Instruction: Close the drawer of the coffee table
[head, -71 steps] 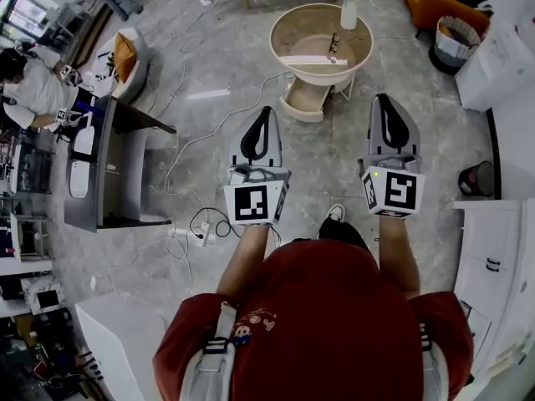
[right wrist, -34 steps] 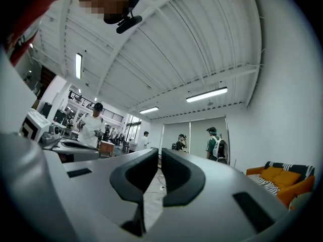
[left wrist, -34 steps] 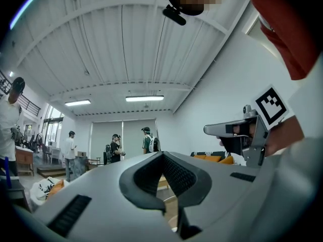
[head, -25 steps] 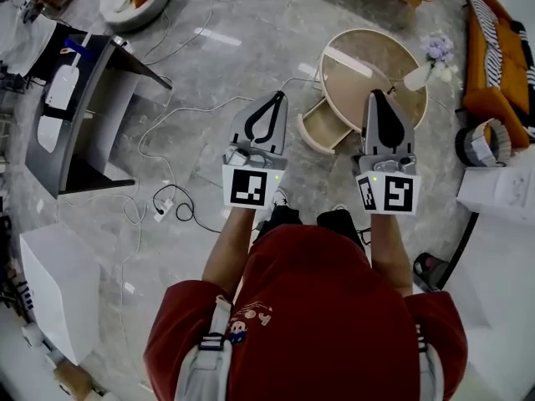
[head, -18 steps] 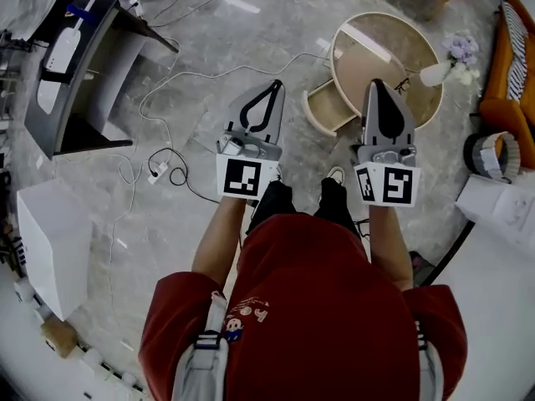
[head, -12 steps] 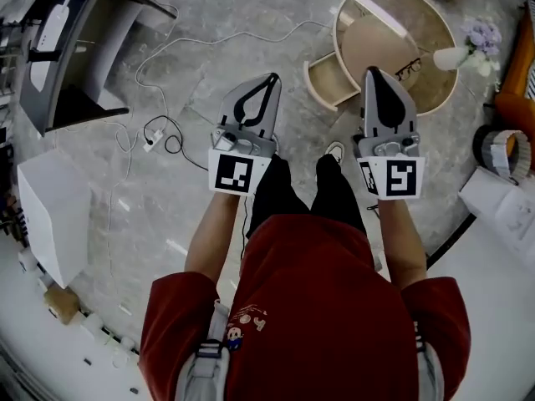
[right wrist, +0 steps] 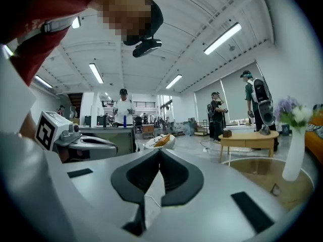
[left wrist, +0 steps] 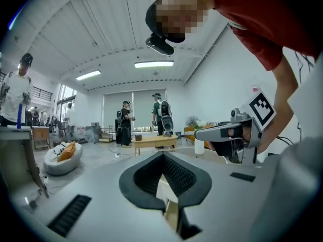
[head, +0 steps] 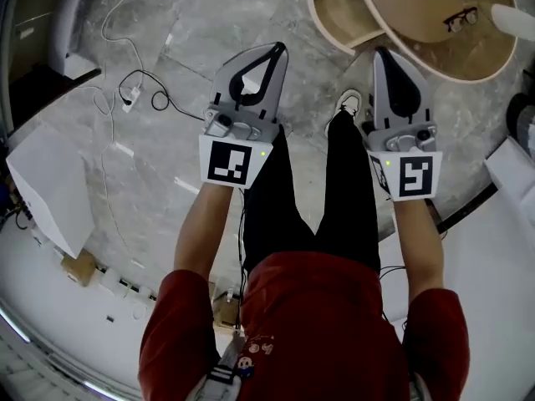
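Left gripper [head: 277,49] and right gripper [head: 381,53] are clenched, empty. Drawer [head: 338,17] juts open from the desk [head: 418,7] just ahead; cables [head: 138,98] lie well left.

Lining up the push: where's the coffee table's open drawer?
Head view, top, right of centre: the drawer juts out of the round coffee table, just beyond the tip of the right gripper.

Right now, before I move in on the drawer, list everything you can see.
coffee table: one, round, wood-toned, head view top right
drawer: one, wood-toned, open, sticking out at table's left
glasses: one pair, dark, on tabletop
vase: one, white, with flowers, on table
power strip: one, white, floor, left, among cables
box: one, white, floor, far left
left gripper: one, grey, shut, empty
right gripper: one, grey, shut, empty
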Action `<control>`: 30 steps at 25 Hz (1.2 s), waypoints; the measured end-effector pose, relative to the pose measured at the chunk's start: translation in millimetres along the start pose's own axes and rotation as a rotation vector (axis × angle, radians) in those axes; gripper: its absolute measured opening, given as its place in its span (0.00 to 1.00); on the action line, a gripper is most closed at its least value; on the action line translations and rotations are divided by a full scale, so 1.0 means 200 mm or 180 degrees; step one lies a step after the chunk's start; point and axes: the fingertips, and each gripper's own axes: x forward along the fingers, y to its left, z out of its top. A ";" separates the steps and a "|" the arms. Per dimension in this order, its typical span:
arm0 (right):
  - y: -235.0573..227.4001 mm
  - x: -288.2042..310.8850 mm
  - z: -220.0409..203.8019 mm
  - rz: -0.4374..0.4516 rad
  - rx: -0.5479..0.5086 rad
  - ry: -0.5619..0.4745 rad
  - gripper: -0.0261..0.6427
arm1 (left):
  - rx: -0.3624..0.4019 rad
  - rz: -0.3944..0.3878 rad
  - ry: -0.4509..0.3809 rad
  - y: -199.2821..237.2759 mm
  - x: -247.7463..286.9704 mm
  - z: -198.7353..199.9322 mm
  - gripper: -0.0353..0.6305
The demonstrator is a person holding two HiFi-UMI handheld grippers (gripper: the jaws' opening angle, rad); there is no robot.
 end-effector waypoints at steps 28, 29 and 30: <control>-0.18 -0.01 -2.17 -0.0220 -0.0195 0.0064 0.07 | -0.0009 -0.0593 0.0240 -0.60 0.40 -2.62 0.07; -0.20 -0.02 -2.19 -0.0248 -0.0167 0.0032 0.07 | -0.0079 -0.0611 0.0221 -0.61 0.40 -2.66 0.07; -0.22 -0.03 -2.21 -0.0279 -0.0141 -0.0009 0.07 | -0.0122 -0.0629 0.0184 -0.61 0.40 -2.69 0.07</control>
